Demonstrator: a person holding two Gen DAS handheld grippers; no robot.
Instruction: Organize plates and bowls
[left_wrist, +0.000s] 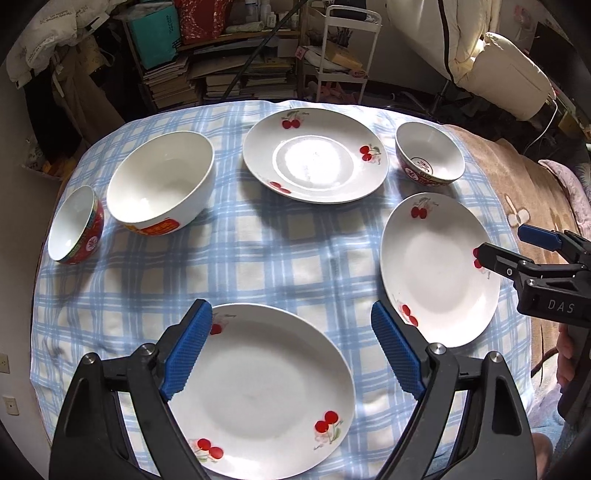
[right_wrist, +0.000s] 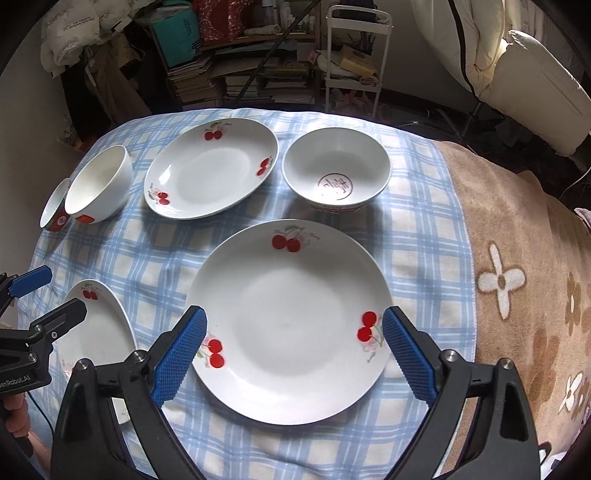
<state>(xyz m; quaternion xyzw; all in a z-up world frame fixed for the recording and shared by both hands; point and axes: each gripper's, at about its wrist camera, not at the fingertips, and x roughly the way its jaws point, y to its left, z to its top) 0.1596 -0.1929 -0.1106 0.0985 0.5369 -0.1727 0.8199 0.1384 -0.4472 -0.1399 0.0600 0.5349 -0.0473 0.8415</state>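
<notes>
Three cherry-print plates (right_wrist: 291, 321) and three bowls (left_wrist: 160, 184) are lying spread singly over the checked cloth (left_wrist: 258, 258), awaiting stacking. Both the left gripper (left_wrist: 291, 343) and right gripper (right_wrist: 295, 354) are hovering with jaws released, each framing its nearest plate.

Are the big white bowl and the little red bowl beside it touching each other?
Apart. The left wrist view shows a strip of checked cloth between the white bowl and the red bowl. In the right wrist view they overlap.
</notes>
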